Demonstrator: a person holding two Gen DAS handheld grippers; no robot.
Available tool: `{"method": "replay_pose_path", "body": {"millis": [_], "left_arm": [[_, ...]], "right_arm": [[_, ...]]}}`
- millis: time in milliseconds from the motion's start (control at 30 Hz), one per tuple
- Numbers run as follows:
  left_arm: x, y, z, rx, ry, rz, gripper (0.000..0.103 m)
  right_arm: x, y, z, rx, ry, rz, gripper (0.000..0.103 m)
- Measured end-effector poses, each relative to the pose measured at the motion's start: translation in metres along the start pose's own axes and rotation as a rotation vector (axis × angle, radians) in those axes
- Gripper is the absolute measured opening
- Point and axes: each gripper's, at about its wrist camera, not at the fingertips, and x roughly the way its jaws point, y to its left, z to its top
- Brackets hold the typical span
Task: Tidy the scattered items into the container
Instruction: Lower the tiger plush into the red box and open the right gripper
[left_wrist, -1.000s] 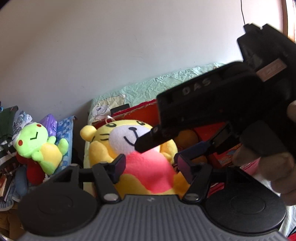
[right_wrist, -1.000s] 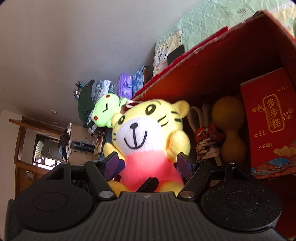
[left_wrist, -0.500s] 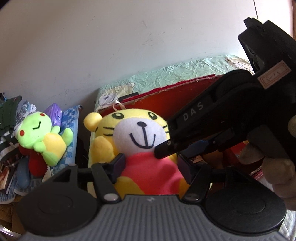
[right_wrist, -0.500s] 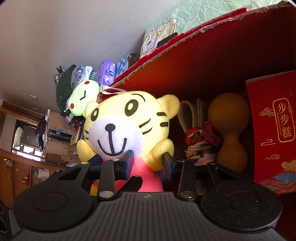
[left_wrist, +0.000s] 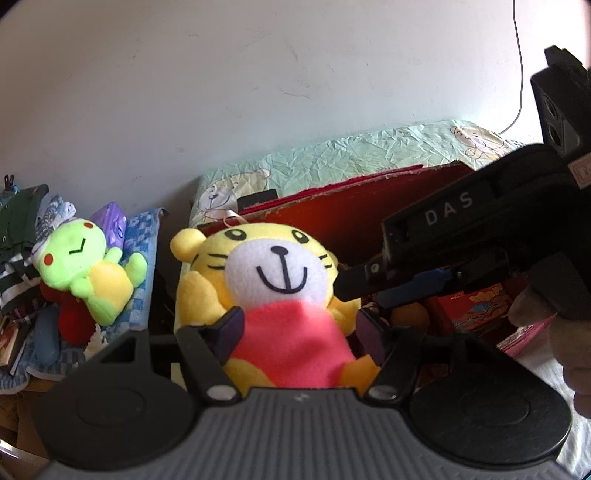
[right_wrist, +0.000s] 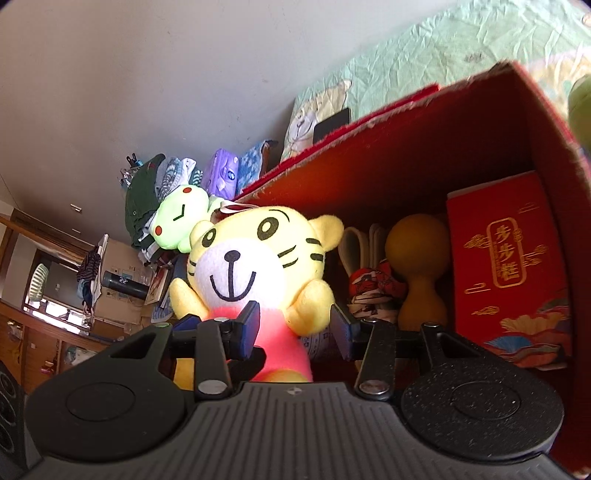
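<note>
A yellow tiger plush (left_wrist: 280, 280) in a pink shirt sits upright at the near left end of the red cardboard box (left_wrist: 369, 225). My left gripper (left_wrist: 299, 328) has its jaws on either side of the plush's pink body, pressing it. My right gripper (right_wrist: 295, 328) is open just in front of the plush (right_wrist: 255, 266), its left pad at the pink shirt, its right pad clear. The right gripper also shows in the left wrist view (left_wrist: 369, 284), beside the plush's cheek.
Inside the box (right_wrist: 424, 155) are a tan gourd (right_wrist: 417, 269), a red printed packet (right_wrist: 506, 269) and a patterned bundle (right_wrist: 369, 291). A green frog plush (left_wrist: 88, 269) lies on blue cloth to the left. A green bear-print sheet (left_wrist: 351, 158) lies behind the box.
The plush has been set more upright against the box's left end. My right gripper closed partly, then opened again and drew to the plush's right.
</note>
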Motion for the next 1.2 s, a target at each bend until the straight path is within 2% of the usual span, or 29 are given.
{"method": "replay_pose_path", "body": {"millis": [200, 433, 567, 833, 1000, 1200], "left_arm": [[-0.007, -0.009, 0.007, -0.009, -0.01, -0.006, 0.069], [0.002, -0.022, 0.017, -0.041, 0.05, 0.048, 0.069], [0.008, -0.03, 0.022, -0.084, 0.103, 0.096, 0.069], [0.009, -0.056, 0.027, -0.133, 0.152, 0.16, 0.074], [0.006, -0.076, 0.032, -0.141, 0.153, 0.183, 0.076], [0.002, -0.102, 0.041, -0.142, 0.141, 0.202, 0.079]], "right_arm": [[-0.018, 0.0, -0.007, -0.063, -0.05, -0.064, 0.047], [-0.034, -0.008, -0.014, -0.09, -0.062, -0.084, 0.047], [-0.042, -0.013, -0.013, -0.109, -0.045, -0.074, 0.047], [-0.065, -0.019, -0.013, -0.167, -0.027, -0.029, 0.045], [-0.081, -0.027, -0.012, -0.193, -0.035, -0.018, 0.047], [-0.11, -0.046, -0.009, -0.18, -0.07, 0.044, 0.047]]}}
